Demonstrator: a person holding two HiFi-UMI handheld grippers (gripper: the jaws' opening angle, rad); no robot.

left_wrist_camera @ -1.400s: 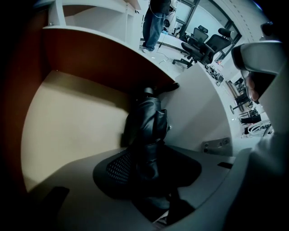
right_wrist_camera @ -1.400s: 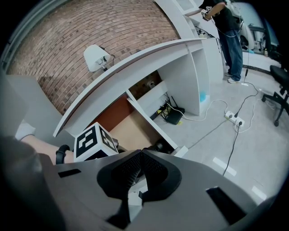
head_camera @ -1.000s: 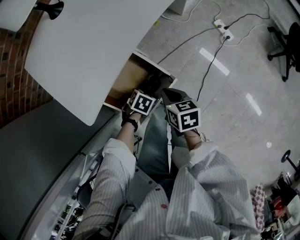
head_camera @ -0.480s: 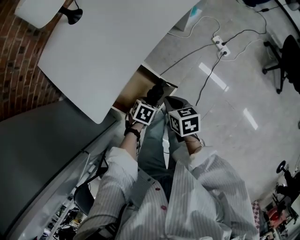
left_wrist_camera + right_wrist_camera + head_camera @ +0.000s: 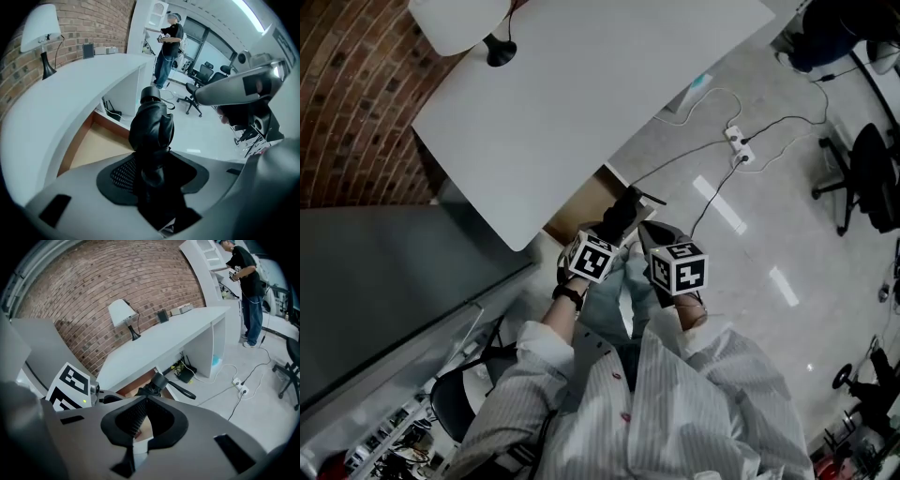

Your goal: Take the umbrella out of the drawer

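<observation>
1. The big white worktop (image 5: 581,84) is filling the top of the head view. A lamp (image 5: 464,19) is standing near its far left corner.
2. The drawer (image 5: 581,202) is sitting open under the worktop's near edge. Its brown floor is showing bare.
3. The black folded umbrella (image 5: 152,124) is sticking up over the front of the drawer. It is not lying inside it.
4. The left gripper (image 5: 152,176) is holding the umbrella. Its fingers (image 5: 122,173) are pinching the lower part of it.
5. The right gripper (image 5: 140,423) is hanging just beside the left one. Its fingers (image 5: 133,420) are spread apart, and nothing is sitting between them.
6. I think the job is nearly done. The grabbing and lifting look finished. What looks left is carrying the umbrella clear of the drawer, away from the worktop's near edge.
</observation>
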